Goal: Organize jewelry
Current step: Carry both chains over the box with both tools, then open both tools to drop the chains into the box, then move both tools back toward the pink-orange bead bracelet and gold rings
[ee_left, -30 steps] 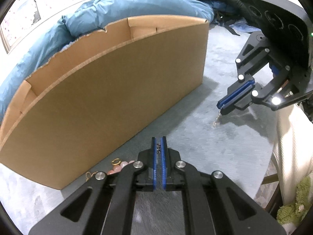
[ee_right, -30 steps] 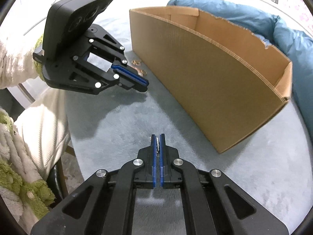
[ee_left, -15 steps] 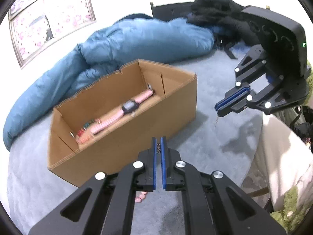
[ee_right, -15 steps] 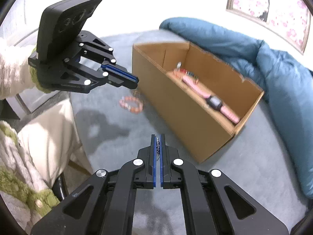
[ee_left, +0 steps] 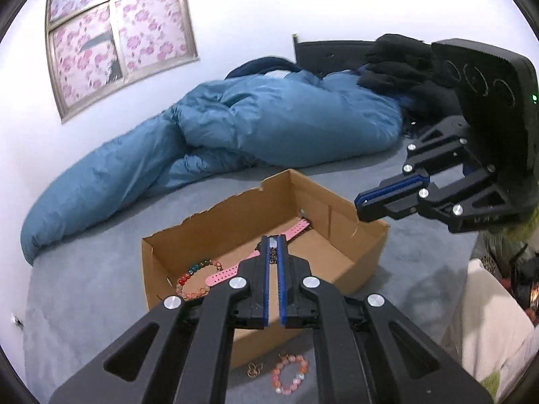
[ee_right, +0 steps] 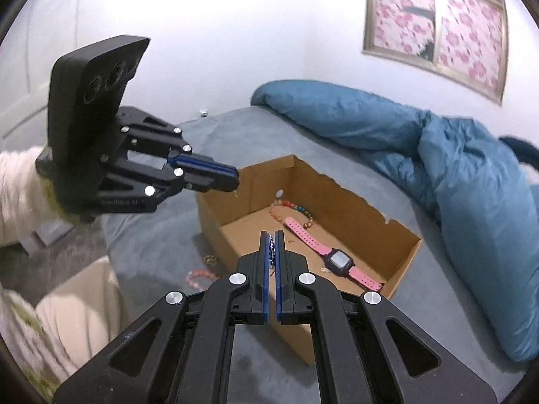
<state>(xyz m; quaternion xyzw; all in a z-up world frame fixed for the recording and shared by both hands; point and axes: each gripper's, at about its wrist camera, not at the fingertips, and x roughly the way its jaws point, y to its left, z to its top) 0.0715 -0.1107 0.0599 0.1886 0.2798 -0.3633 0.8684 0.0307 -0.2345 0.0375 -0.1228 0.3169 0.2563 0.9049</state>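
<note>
An open cardboard box [ee_left: 357,252] [ee_right: 401,239] on the grey bed holds a pink watch [ee_right: 337,259] [ee_left: 229,272] and a coloured bead bracelet [ee_right: 293,208] [ee_left: 195,279]. My left gripper [ee_left: 273,240] [ee_right: 234,176] is shut on one end of a thin chain, high above the box. My right gripper [ee_right: 272,235] [ee_left: 358,203] is shut on the chain's other end, also above the box. A pink bead bracelet [ee_left: 289,372] [ee_right: 198,276] and small gold rings [ee_left: 254,368] [ee_right: 209,258] lie on the bed beside the box.
A blue duvet [ee_left: 209,134] [ee_right: 438,155] lies bunched behind the box. Black clothes [ee_left: 397,64] sit at the far right. A flowered window [ee_left: 118,37] [ee_right: 438,23] is on the wall. A cream sleeve [ee_right: 20,181] holds the left gripper.
Both grippers have risen from bed level beside the box to well above it, each still shut on the chain. The inside of the box has come into view.
</note>
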